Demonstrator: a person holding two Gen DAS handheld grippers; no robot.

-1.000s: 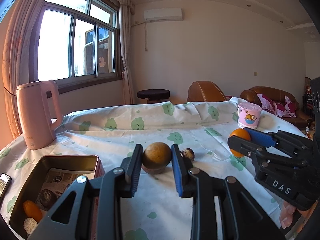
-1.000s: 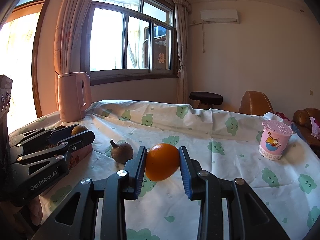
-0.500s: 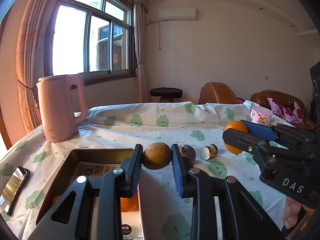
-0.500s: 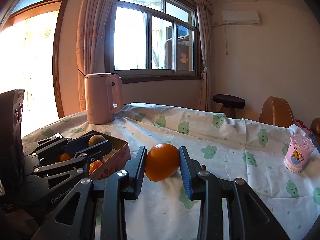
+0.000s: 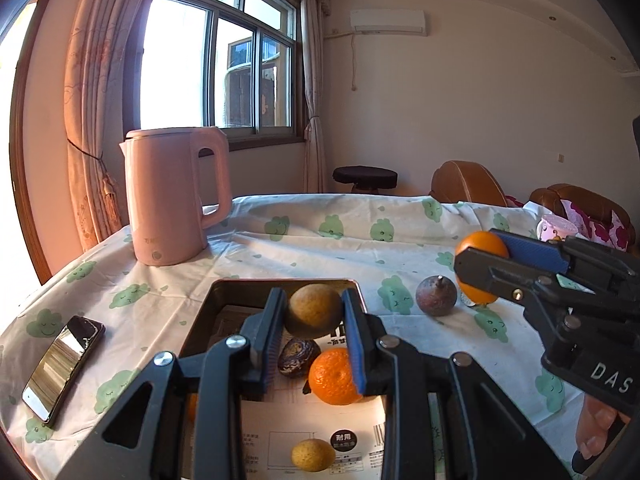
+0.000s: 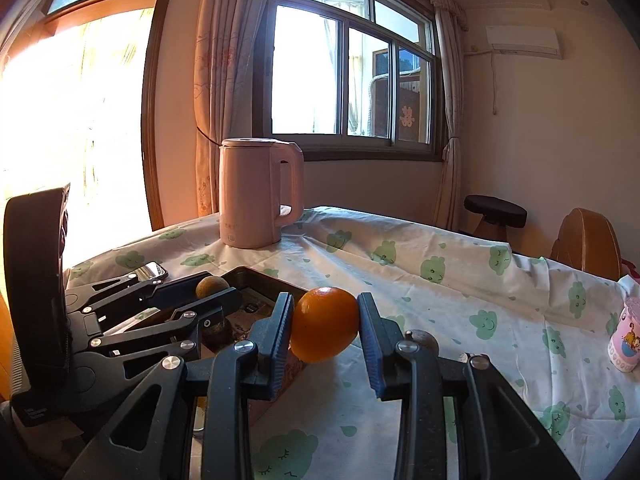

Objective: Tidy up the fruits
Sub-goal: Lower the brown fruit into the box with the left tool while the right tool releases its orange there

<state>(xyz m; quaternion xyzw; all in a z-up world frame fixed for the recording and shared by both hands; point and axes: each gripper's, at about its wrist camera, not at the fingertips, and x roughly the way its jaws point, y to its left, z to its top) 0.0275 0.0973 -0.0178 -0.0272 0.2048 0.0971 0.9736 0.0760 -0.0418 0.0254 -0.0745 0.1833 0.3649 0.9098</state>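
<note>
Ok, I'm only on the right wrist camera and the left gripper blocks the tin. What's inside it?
Observer: The left wrist view shows a loose orange, a dark wrinkled fruit and a small yellowish fruit in the tin.
Operator: Is the left one's fruit over the tin?
Observer: Yes, the left gripper grips the brown fruit above the tin's far end.
Operator: Anything on the cloth?
Observer: One dark stemmed fruit, stem up, beside the tin near your held orange.
</note>
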